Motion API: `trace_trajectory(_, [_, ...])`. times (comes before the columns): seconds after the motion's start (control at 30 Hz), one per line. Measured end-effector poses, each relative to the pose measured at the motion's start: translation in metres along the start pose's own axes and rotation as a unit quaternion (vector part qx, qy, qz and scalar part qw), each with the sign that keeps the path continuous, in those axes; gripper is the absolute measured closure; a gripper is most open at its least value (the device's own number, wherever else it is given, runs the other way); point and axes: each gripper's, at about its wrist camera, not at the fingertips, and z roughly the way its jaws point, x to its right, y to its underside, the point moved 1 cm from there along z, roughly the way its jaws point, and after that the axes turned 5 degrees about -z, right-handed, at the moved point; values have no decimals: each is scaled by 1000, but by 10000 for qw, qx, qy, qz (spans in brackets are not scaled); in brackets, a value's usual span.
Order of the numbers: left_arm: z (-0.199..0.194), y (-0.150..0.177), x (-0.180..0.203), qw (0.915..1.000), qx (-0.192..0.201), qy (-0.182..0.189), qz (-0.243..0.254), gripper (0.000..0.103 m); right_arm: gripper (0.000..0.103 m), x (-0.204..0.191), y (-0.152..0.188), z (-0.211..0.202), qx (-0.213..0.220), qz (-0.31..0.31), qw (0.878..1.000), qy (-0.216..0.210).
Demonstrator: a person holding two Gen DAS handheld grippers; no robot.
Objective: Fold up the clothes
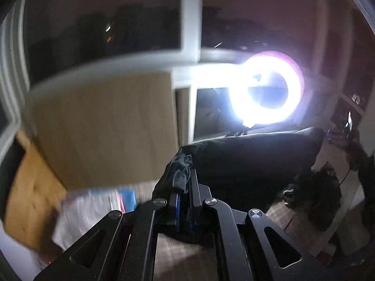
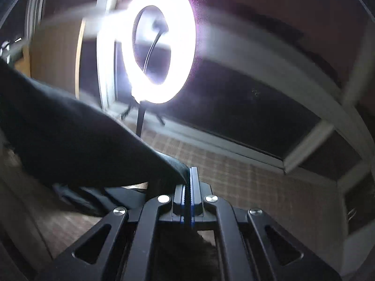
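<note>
A black garment (image 1: 253, 164) hangs stretched in the air between both grippers. In the left wrist view my left gripper (image 1: 185, 182) is shut on a bunched corner of it, and the cloth runs off to the right. In the right wrist view my right gripper (image 2: 188, 175) is shut on another corner of the black garment (image 2: 70, 140), which spreads away to the left and sags. Both cameras are tilted upward toward a window. The rest of the garment below is hidden in shadow.
A bright ring light (image 1: 264, 89) on a stand (image 2: 140, 119) glares in front of a dark window with white frames (image 1: 191, 16). A cardboard box (image 1: 103, 128) and a white bag (image 1: 86, 213) sit at left. A tiled wall (image 2: 246, 182) lies below the window.
</note>
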Motion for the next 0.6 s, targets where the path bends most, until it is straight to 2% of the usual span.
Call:
trace_trajectory(0.03, [-6, -2, 2, 9999, 46, 72, 122, 98, 101, 1, 9, -14, 24, 61, 10000, -10])
trace_trajectory(0.13, [1, 37, -5, 9989, -340, 170, 267, 98, 101, -25, 58, -34, -217, 142, 9996, -96])
trace_trajectory(0.23, [21, 106, -23, 9947, -985, 186, 250, 98, 101, -64, 112, -31, -594, 422, 9959, -542])
trace_trajectory(0.3, [35, 162, -39, 9880, -1519, 220, 164, 98, 100, -108, 158, -17, -1097, 499, 9893, -820])
trace_trajectory(0.37, [51, 229, -58, 9764, -2129, 338, -86, 98, 100, -143, 195, 4, -1617, 574, 9796, -1041])
trace_trajectory(0.47, [72, 324, -79, 9515, -3008, 464, -443, 97, 100, -196, 259, 41, -2598, 631, 9544, -1332])
trace_trajectory(0.53, [82, 372, -84, 9356, -3450, 541, -522, 93, 99, -215, 282, 57, -3134, 432, 9398, -1293])
trace_trajectory(0.57, [83, 388, -86, 9310, -3568, 555, -524, 90, 99, -222, 290, 63, -3372, 308, 9326, -1246])
trace_trajectory(0.6, [82, 397, -88, 9293, -3615, 550, -525, 89, 96, -223, 288, 61, -3440, 169, 9312, -1192])
